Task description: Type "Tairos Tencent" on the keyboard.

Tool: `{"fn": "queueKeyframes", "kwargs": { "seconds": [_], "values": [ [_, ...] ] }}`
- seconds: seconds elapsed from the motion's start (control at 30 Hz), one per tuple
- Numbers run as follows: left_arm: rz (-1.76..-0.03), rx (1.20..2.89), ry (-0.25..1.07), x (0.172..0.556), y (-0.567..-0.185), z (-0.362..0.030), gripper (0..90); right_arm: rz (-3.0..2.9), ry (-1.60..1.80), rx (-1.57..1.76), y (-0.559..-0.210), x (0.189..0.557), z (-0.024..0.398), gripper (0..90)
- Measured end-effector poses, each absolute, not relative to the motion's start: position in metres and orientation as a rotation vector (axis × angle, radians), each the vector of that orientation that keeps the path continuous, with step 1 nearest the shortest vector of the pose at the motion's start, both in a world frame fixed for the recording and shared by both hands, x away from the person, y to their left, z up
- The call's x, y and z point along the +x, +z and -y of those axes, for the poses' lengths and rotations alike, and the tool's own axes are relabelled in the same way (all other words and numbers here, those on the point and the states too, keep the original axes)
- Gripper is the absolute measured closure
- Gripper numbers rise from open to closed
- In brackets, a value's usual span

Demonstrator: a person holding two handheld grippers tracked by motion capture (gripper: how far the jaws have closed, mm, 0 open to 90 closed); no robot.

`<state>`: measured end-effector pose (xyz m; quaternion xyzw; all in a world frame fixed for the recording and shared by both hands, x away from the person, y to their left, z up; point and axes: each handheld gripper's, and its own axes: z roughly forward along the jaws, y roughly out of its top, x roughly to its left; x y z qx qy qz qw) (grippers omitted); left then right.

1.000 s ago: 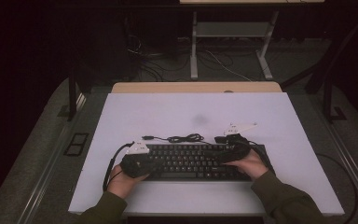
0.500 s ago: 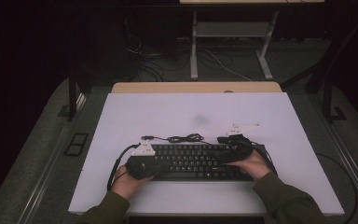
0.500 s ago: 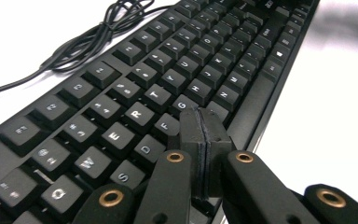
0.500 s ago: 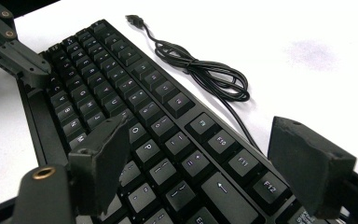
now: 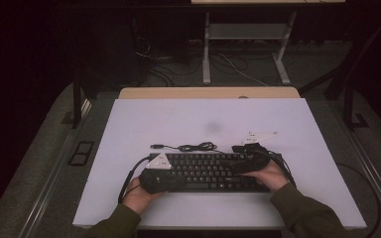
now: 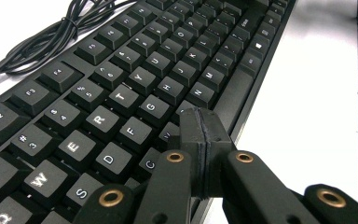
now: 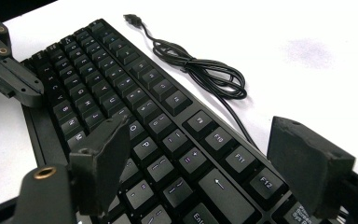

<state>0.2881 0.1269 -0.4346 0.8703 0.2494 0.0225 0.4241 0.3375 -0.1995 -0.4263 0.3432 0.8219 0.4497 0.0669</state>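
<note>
Left gripper (image 6: 204, 135), jaws pressed together and empty, hovers over the keyboard (image 5: 206, 171) bottom row and should press one key squarely, while right gripper (image 7: 200, 158), jaws wide and empty, should stay clear above the right-end keys.

Tons of open room on the surface (image 5: 287, 119) behind and either side of the keyboard (image 5: 213, 171), so a gripper passes freely; the one snag is the coiled cable (image 5: 191, 147) lying just behind its back edge
</note>
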Motion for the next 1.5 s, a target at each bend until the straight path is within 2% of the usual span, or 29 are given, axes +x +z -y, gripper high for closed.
{"fn": "queueKeyframes", "kwargs": {
  "seconds": [0.63,1.17,1.33,1.5],
  "values": [
    [-0.605,2.213,0.06,0.2876,-0.4381,-0.1241,88.2,-2.476,1.354,1.037,-0.4264,0.3379,0.1995,21.4],
    [-0.619,2.172,0.06,0.2886,-0.4326,-0.1282,87.6,-2.469,1.367,1.037,-0.425,0.3372,0.2005,21.7],
    [-0.628,2.155,0.067,0.2899,-0.4301,-0.1307,84.0,-2.47,1.37,1.032,-0.4245,0.3368,0.2016,21.8],
    [-0.649,2.137,0.07,0.2914,-0.4294,-0.1321,75.8,-2.47,1.367,1.036,-0.424,0.3356,0.2028,22.2]
  ]
}}
